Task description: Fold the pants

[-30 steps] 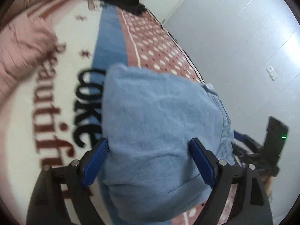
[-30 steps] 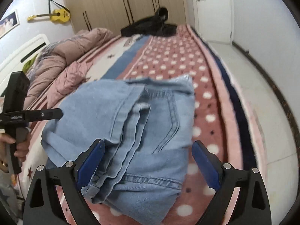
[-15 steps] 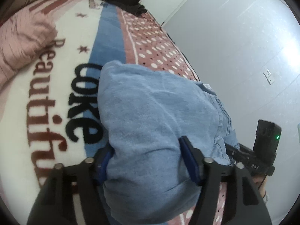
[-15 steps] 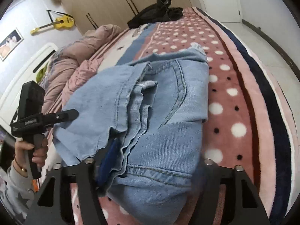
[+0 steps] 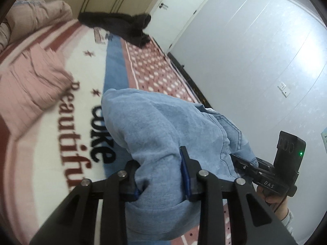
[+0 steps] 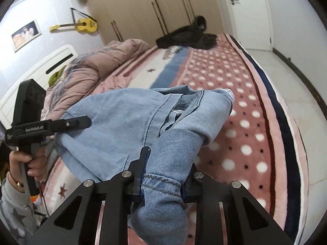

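Both the left tongs (image 5: 161, 175) and right tongs (image 6: 163, 175) are clamped on the jeans (image 6: 126, 122), bunched near the bed's (image 6: 255, 143) edge; next, I judge, carry the held end over evenly

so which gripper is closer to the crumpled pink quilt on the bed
Left. The left gripper grips the light blue denim pants on the side facing the crumpled pink quilt; the right gripper is farther.
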`<state>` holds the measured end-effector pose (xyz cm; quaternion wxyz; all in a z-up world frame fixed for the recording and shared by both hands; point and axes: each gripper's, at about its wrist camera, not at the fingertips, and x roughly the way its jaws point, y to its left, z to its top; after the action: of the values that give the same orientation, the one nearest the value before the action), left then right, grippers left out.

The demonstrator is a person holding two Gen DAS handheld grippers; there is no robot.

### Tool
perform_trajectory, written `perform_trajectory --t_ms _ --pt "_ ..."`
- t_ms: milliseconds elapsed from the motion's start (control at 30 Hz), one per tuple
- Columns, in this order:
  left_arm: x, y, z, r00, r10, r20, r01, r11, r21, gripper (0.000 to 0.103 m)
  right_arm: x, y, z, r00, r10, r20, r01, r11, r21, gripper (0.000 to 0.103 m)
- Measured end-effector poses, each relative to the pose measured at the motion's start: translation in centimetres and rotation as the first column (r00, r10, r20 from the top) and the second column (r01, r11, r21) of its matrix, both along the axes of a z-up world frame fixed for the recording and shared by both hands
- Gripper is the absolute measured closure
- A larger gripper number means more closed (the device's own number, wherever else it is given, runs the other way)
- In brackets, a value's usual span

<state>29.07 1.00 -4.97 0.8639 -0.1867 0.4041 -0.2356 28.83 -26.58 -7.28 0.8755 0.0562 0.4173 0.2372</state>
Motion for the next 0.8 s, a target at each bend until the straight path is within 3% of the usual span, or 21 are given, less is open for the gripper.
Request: perform_trajectory --t_ms 467,800 --pt "-10.7 11.6 9.5 0.979 0.139 0.148 -0.145 0.989 0.034 0.075 -5.7 12.2 9.6 0.98 0.154 0.127 -0.154 0.988 -0.009 0.085" --pt "-16.4 22.1 11.0 0.944 0.271 0.187 -0.285 0.957 0.05 0.076 -8.0 23.8 11.2 0.95 0.275 0.15 -0.277 0.961 -0.011 0.085"
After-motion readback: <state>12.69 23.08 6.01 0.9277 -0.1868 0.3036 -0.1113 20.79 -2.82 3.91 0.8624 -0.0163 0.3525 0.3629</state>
